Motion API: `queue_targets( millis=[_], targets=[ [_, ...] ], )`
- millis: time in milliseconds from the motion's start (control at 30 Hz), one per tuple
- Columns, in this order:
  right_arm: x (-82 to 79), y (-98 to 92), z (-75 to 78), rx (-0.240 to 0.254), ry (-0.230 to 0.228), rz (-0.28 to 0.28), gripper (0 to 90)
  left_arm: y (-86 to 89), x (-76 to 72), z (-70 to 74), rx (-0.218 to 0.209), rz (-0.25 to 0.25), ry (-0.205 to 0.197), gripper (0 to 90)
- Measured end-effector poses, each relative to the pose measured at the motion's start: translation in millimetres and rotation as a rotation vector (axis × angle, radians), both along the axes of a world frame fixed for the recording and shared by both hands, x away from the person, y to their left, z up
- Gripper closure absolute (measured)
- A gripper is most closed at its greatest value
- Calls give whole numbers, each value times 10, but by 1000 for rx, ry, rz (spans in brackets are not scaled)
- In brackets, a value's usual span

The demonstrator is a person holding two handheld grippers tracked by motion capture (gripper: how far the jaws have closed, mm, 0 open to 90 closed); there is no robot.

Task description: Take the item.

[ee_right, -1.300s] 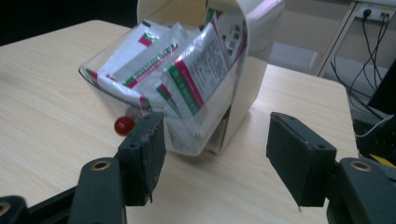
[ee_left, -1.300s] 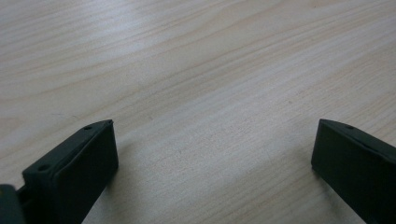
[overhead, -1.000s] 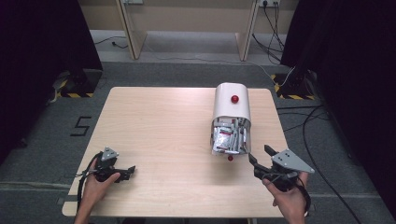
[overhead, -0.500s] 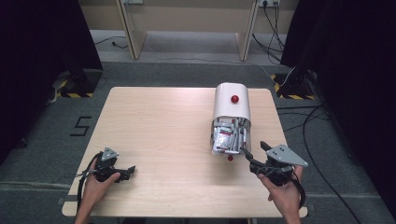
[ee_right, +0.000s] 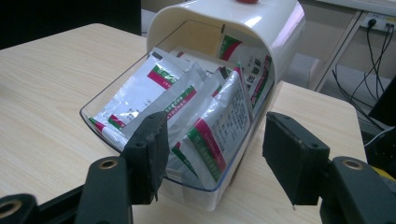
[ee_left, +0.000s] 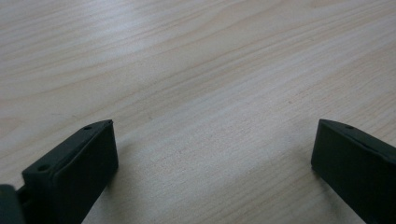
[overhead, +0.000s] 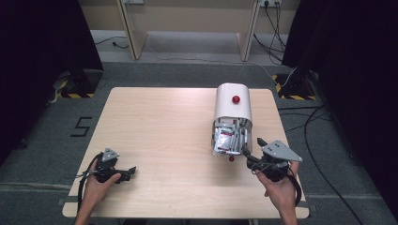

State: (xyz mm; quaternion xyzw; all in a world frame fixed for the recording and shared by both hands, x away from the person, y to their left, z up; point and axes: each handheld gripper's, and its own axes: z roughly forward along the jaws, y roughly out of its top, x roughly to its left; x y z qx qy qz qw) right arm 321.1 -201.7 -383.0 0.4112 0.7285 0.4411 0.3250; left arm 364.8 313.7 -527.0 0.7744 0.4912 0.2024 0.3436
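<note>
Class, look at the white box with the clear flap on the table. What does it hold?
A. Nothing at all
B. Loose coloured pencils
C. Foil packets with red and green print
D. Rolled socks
C: the right gripper view shows the white box with its clear flap open, packed with silvery packets printed in red and green.

Pale wooden table [overhead: 164, 126] on grey carpet; white box [overhead: 232, 108] with sachets [overhead: 227, 139] lies on right half, open end facing near edge.
</note>
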Motion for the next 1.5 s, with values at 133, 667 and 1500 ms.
queue_targets(
  millis=[133, 667, 1500],
  targets=[
    [25, 46, -6, -13, 1, 8, 442, 0, 0, 0, 0, 0, 0, 0],
    [178, 118, -76, -68, -17, -25, 559, 0, 0, 0, -1, 0, 0, 0],
    [327, 144, -180, -107, -52, -39, 783, -1, 0, 0, 1, 0, -1, 0]
  ],
)
